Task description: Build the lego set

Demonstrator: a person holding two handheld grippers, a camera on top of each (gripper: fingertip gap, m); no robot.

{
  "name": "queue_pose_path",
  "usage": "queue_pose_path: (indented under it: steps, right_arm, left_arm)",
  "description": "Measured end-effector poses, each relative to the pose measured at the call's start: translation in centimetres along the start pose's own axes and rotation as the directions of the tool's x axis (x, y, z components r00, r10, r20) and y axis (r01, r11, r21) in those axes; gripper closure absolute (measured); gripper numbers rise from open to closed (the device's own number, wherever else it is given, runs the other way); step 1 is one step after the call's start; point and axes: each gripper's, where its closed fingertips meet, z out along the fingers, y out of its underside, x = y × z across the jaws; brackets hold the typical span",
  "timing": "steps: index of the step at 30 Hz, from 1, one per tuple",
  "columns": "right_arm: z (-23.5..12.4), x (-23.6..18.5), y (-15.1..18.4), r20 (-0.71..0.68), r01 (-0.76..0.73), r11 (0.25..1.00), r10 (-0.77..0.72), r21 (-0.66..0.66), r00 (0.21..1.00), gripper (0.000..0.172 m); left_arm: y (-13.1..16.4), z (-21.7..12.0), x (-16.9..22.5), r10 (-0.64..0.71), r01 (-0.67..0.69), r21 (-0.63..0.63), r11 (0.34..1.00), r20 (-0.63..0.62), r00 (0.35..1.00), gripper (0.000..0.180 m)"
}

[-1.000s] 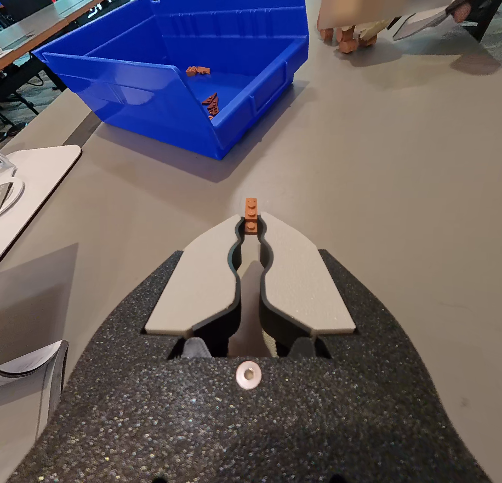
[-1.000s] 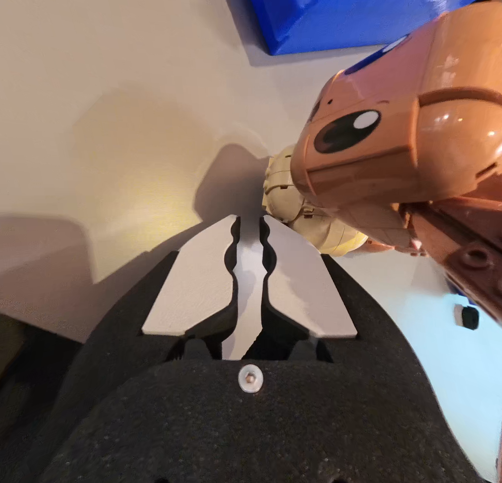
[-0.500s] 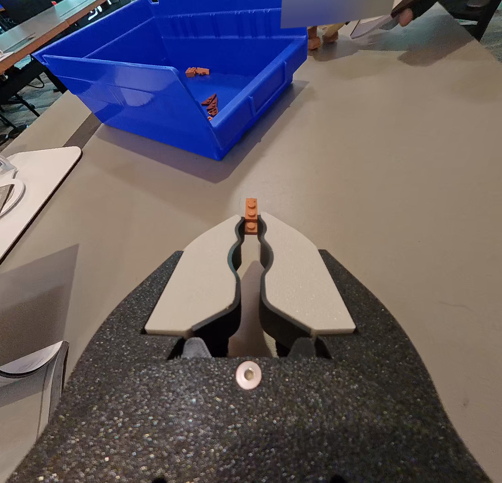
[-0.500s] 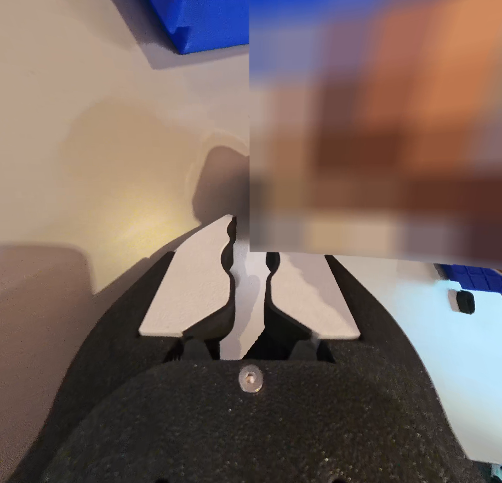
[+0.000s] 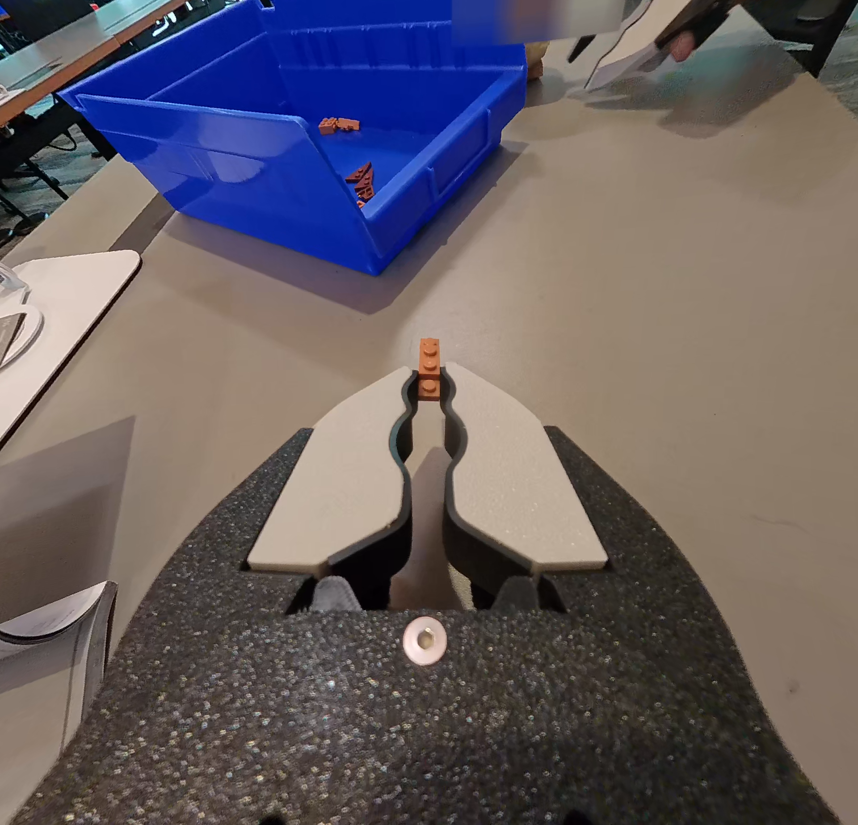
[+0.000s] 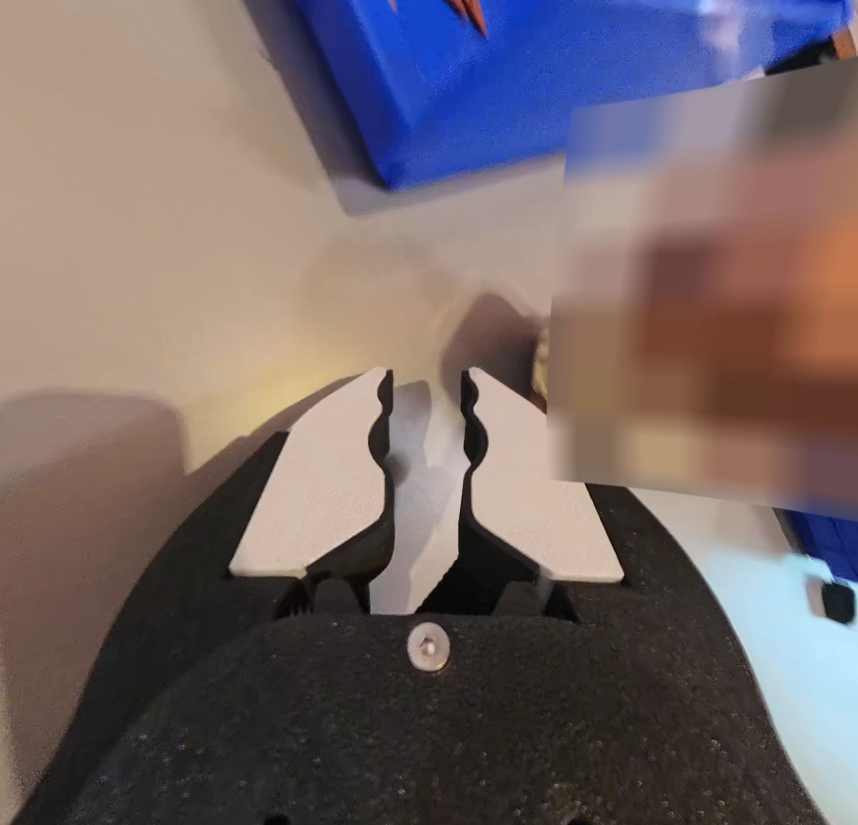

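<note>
The small orange studded brick (image 5: 429, 370) was clamped at the very tips of the left hand-held gripper (image 5: 429, 380), both fingertips pressed against its sides, its far end projecting toward 12 o'clock above the grey worktop (image 5: 650, 338). At 11 o'clock, well apart from it, stood a blue bin (image 5: 288, 190) holding a few loose brown pieces (image 5: 362, 180). A white board (image 5: 69, 292) lay at 9 o'clock, and an open booklet (image 5: 51, 635) at 8 o'clock. The right hand-held gripper (image 6: 427, 375) stood partly open with nothing between its fingers, over bare worktop. The blue bin (image 6: 464, 106) lay at its 12 o'clock. The view at its 3 o'clock was blurred; what stood there could not be told.
</note>
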Motion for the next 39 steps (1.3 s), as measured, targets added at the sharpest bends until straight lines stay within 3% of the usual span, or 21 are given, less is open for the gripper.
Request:
queue_pose_path:
  steps: [4,8,10,14,18,21,24,27,32,36,39]
  right_arm:
    - [-0.9,-2.6,-7.2,0.042,0.062,0.986,-0.069,0.156,0.997,0.144]
    - [2.3,-2.6,-11.4,0.018,0.098,0.982,-0.103,0.164,0.995,0.133]
    - [4.2,-2.3,-11.9,0.004,0.121,0.988,-0.122,0.095,0.993,0.124]
    - [6.2,-1.8,-12.5,-0.072,0.255,0.966,-0.257,-0.035,0.964,0.132]
    - [6.2,-1.8,-14.7,-0.107,0.323,0.945,-0.327,-0.054,0.939,0.131]
    - [7.2,-1.3,-15.3,-0.067,0.346,0.931,-0.355,-0.119,0.932,0.133]
    - [8.7,-2.2,-14.8,0.049,0.376,0.907,-0.374,-0.190,0.926,0.145]
    - [8.7,-2.6,-15.2,0.055,0.418,0.887,-0.416,-0.194,0.908,0.146]
    - [5.9,-6.9,-15.4,0.138,0.470,0.876,-0.455,-0.107,0.880,0.145]
    - [2.0,-11.1,-14.1,0.277,0.504,0.863,-0.478,-0.028,0.834,0.133]
    - [-0.5,-11.5,-13.5,0.366,0.466,0.884,-0.444,0.028,0.818,0.134]
  left_arm:
    - [0.0,0.0,0.0,-0.004,0.004,-0.004,1.000,-0.006,1.000,0.173]
    - [0.0,0.0,0.0,-0.002,0.002,0.001,1.000,-0.003,1.000,0.173]
    - [-0.1,0.0,0.0,0.000,0.000,0.005,1.000,0.001,1.000,0.173]
    - [-0.1,-0.1,0.0,-0.001,0.001,0.008,1.000,-0.001,1.000,0.173]
    - [-0.2,-0.1,-0.1,-0.009,0.009,0.013,1.000,-0.005,1.000,0.173]
    - [-0.2,-0.1,-0.1,-0.015,0.015,0.017,1.000,-0.007,1.000,0.173]
    - [-0.2,-0.2,-0.1,-0.015,0.015,0.020,1.000,-0.007,1.000,0.172]
    - [-0.3,-0.2,-0.2,-0.019,0.019,0.026,0.999,-0.007,1.000,0.172]
    - [-0.6,-0.6,-0.4,-0.045,0.045,0.055,0.997,-0.008,0.999,0.173]
    - [0.2,-1.0,-0.7,-0.046,0.046,0.017,0.999,-0.019,0.999,0.173]
    - [0.7,-1.5,-0.6,-0.047,0.047,0.001,0.999,-0.049,0.998,0.173]
